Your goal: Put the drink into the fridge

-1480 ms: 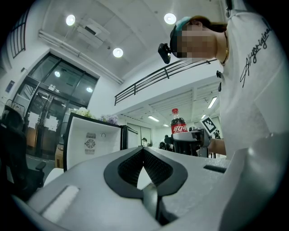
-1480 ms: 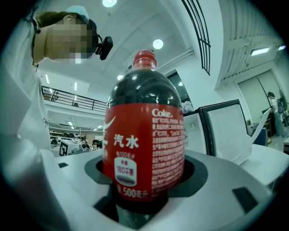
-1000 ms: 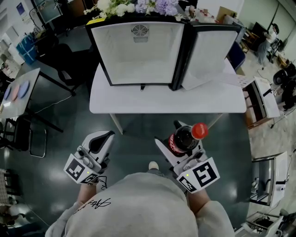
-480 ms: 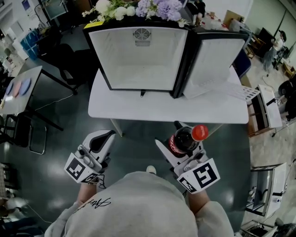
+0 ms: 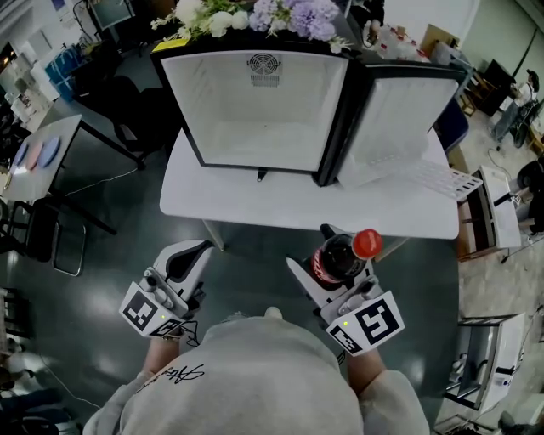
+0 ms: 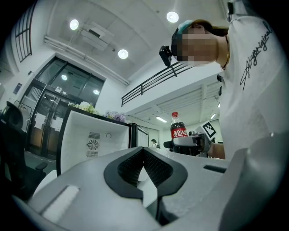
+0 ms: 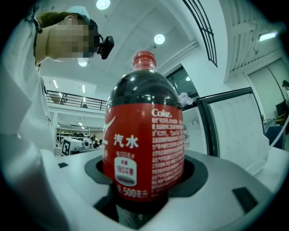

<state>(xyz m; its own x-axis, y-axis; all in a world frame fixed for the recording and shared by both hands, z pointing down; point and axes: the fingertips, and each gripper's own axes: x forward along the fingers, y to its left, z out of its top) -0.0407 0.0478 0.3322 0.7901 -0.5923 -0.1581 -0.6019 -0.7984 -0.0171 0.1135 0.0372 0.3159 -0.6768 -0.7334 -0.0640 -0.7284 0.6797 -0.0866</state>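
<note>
A dark cola bottle with a red cap and red label stands upright in my right gripper, which is shut on it; the bottle fills the right gripper view. It also shows in the left gripper view as a small bottle. My left gripper hangs at the lower left, shut and holding nothing; its jaws meet in front of the camera. The small fridge stands on the white table ahead, its door swung open to the right, its white inside bare.
Flowers lie on top of the fridge. A white wire shelf rests on the table's right end. A side table with plates stands at left, a white cart at right. Dark floor lies between me and the table.
The table and fridge have drawn slightly nearer and lower in the head view. Both grippers keep their places and the bottle stays held.
</note>
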